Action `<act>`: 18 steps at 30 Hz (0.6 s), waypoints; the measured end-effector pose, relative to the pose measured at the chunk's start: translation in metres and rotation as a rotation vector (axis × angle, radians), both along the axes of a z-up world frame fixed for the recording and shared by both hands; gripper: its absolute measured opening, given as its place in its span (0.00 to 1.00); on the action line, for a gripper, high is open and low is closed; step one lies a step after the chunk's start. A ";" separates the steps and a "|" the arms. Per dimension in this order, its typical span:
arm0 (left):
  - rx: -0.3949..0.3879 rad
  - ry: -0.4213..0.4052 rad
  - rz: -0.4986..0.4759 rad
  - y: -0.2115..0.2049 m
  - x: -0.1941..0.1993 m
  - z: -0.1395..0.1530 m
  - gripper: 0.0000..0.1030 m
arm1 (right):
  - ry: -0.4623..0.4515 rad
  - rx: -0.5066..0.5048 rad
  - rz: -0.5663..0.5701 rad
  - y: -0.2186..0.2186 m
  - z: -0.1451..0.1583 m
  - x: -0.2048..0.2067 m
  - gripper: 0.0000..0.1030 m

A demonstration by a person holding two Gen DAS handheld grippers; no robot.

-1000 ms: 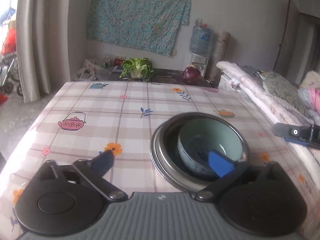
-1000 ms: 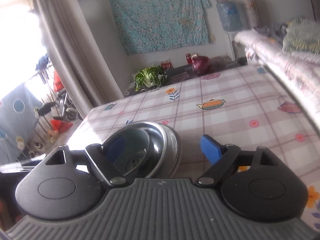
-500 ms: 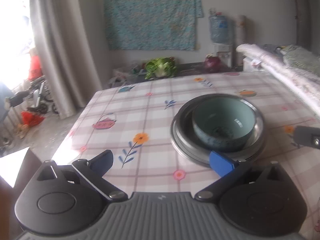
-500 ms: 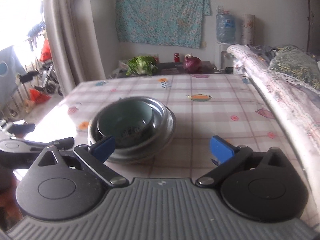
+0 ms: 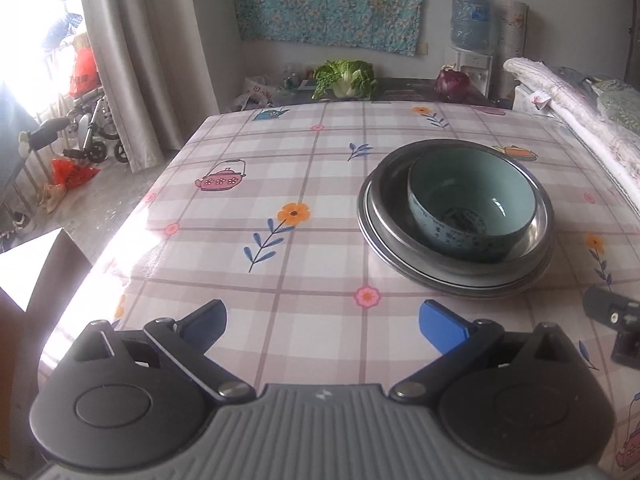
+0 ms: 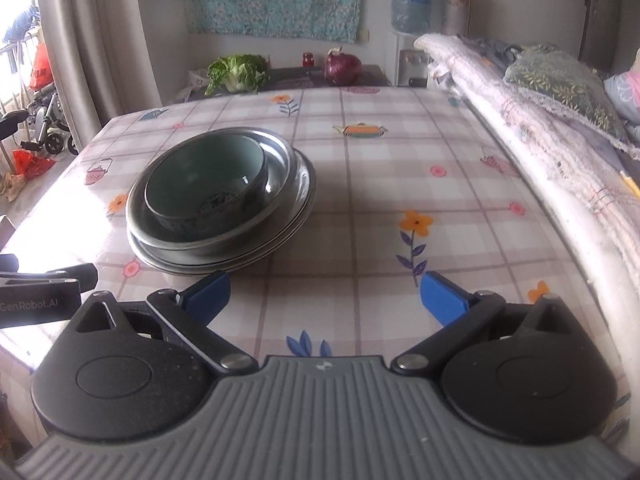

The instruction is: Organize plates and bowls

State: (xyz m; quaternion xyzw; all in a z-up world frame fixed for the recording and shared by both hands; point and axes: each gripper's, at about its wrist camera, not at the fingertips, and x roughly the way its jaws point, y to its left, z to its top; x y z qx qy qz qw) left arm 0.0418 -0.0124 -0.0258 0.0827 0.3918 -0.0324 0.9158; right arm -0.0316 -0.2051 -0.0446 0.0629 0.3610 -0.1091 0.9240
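Stacked dishes are sitting on the bench (image 5: 280,184), which is wearing a plaid cloth printed with flowers and teapots. A pale green ceramic bowl (image 5: 472,204) is resting inside a round stainless steel basin (image 5: 384,200), and that basin is sitting on a flat steel plate (image 5: 460,282) whose rim is showing underneath. In the left wrist view the stack is lying at centre right of the frame; in the right wrist view it is lying at centre left (image 6: 204,176).

Nothing is lying between the blue pads of the left tool (image 5: 322,322), which are standing wide apart over bare cloth at lower centre, clear of the stack. Those of the right tool (image 6: 326,294) are likewise spread wide, having just been opening, with only cloth between them and its left pad near the plate's rim.

At the top of both frames a leafy green cabbage (image 6: 238,72) and a red cabbage (image 6: 343,66) are sitting beyond the bench's far edge.
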 end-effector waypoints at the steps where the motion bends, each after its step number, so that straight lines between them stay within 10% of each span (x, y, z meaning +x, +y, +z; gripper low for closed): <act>1: 0.000 0.000 0.003 0.000 0.000 0.001 1.00 | 0.005 0.004 0.004 0.001 -0.001 0.001 0.99; 18: -0.027 0.041 0.024 0.003 0.006 0.000 1.00 | 0.018 0.019 0.042 0.010 -0.002 0.007 0.99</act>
